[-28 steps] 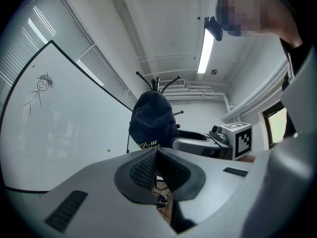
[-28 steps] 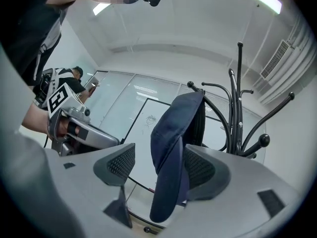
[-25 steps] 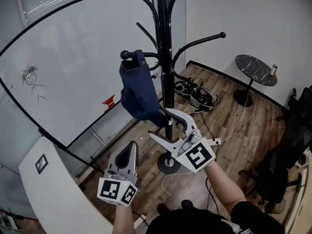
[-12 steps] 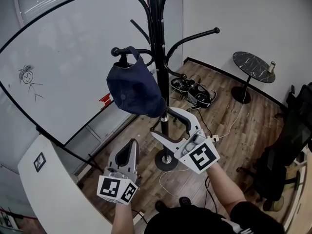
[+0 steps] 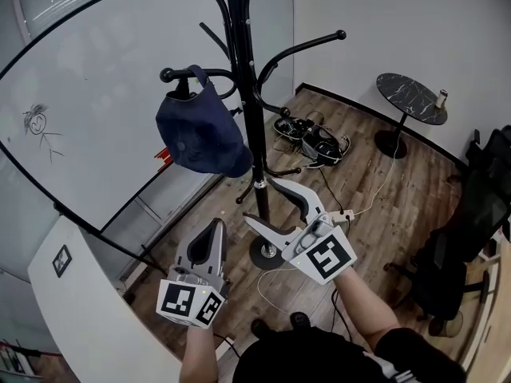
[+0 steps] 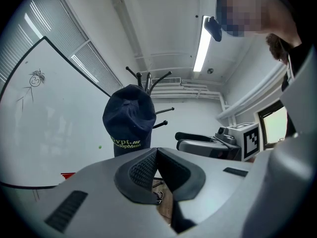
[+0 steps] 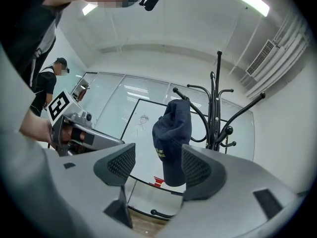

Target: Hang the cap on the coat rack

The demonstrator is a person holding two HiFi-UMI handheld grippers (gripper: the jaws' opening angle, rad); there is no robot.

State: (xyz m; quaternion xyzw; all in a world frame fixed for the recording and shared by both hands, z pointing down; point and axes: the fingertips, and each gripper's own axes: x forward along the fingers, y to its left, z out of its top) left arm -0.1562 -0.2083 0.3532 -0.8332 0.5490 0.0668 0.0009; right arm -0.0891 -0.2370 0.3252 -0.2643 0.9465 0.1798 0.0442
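Observation:
A navy cap (image 5: 198, 132) hangs free from a ball-tipped hook of the black coat rack (image 5: 244, 94). The same cap (image 6: 130, 120) shows in the left gripper view, and in the right gripper view the cap (image 7: 171, 138) hangs beside the rack's pole (image 7: 216, 108). My right gripper (image 5: 274, 207) is below the cap and to its right, open with nothing between its jaws; it does not touch the cap. My left gripper (image 5: 215, 230) sits lower left, shut and empty.
A whiteboard (image 5: 88, 118) with a stick-figure drawing stands behind the rack. A white cabinet top (image 5: 72, 309) is at lower left. Cables and shoes (image 5: 311, 142) lie on the wood floor. A small round dark table (image 5: 411, 99) and black chairs (image 5: 471, 238) stand at right.
The cap has swung round on its hook from hanging edge-on to showing its crown. My right gripper has drawn back a little below it. The view has shifted left.

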